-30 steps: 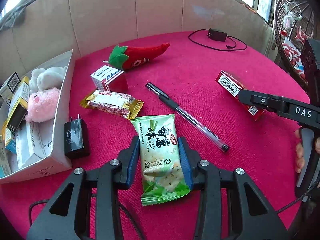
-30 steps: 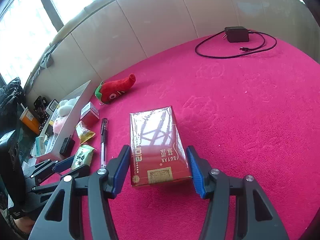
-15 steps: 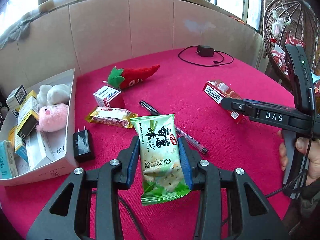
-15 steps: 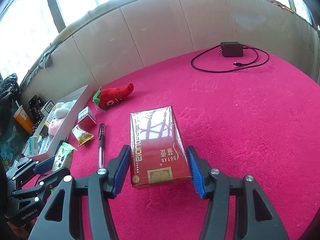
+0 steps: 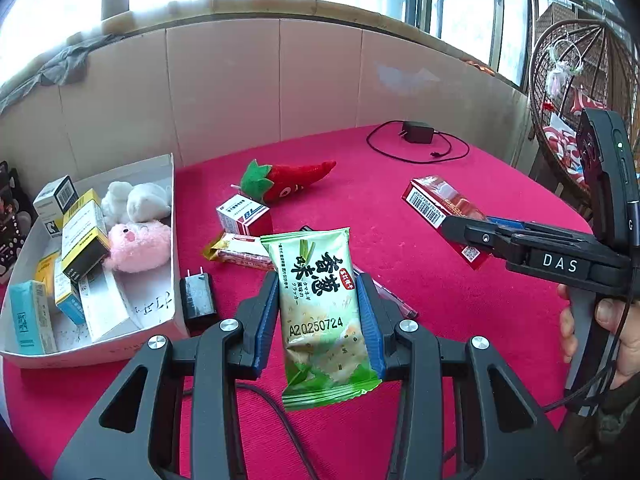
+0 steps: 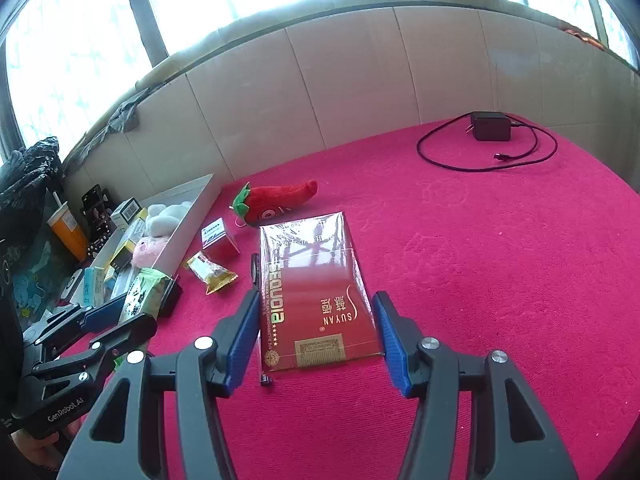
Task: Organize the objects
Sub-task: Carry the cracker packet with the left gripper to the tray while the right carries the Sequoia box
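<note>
My left gripper (image 5: 318, 284) is shut on a green cracker packet (image 5: 320, 312), held upright above the red tablecloth. The right gripper (image 6: 316, 300) is shut on a flat red cigarette box (image 6: 312, 280), also clear of the table. In the left wrist view that red box (image 5: 436, 200) hangs at the right in the right gripper (image 5: 460, 226), with a hand on the handle. From the right wrist view, the left gripper (image 6: 120, 316) and its green packet (image 6: 142, 292) are near the white tray (image 6: 200, 196).
The white cardboard tray (image 5: 172, 200) at the left holds several small boxes and two plush toys. On the cloth lie a chili plush (image 5: 288, 182), a red-white box (image 5: 242, 214), a gold snack packet (image 5: 236, 252), a black plug (image 5: 197, 296), a pen (image 5: 400, 308) and a charger with cable (image 5: 418, 136).
Both grippers have risen with their loads and tilted up, so the table objects look farther off and more of the wall and windows shows. Neither grip has changed.
</note>
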